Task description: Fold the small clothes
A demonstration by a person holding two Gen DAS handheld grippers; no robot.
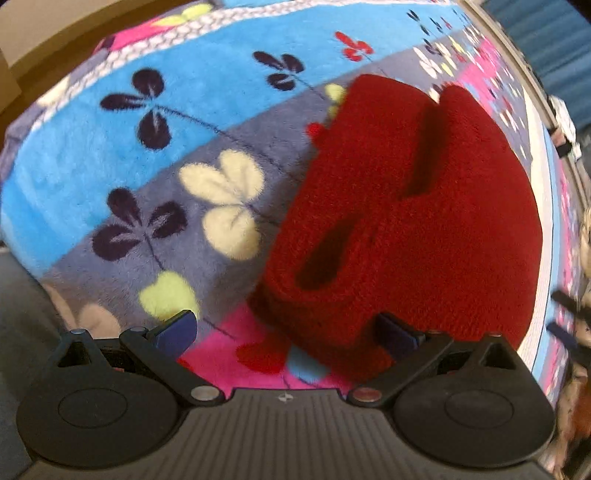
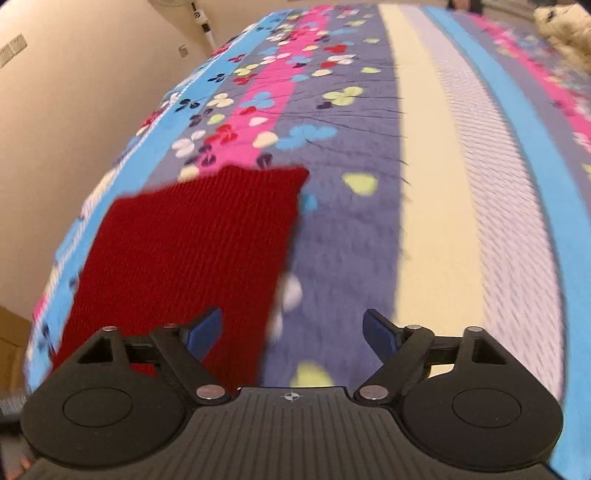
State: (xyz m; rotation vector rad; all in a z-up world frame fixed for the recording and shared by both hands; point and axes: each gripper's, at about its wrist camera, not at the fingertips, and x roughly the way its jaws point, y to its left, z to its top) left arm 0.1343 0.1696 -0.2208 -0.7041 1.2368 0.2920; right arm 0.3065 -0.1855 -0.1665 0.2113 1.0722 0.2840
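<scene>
A small red knitted garment (image 1: 424, 229) lies on a flowered fleece blanket (image 1: 155, 177). In the left wrist view it is bunched, with folds and an opening. My left gripper (image 1: 288, 332) is open, its right finger at the garment's near edge, its left finger over the blanket. In the right wrist view the garment (image 2: 184, 266) looks flat, a rectangle to the left. My right gripper (image 2: 293, 332) is open; its left finger lies over the garment's near part, its right finger over the blanket (image 2: 369, 221). Neither holds anything.
The striped blanket covers a bed that runs far ahead in the right wrist view. A beige wall (image 2: 74, 110) is to the left. A fluffy cream object (image 2: 565, 33) lies at the far right. Dark items (image 1: 565, 129) sit past the bed's edge.
</scene>
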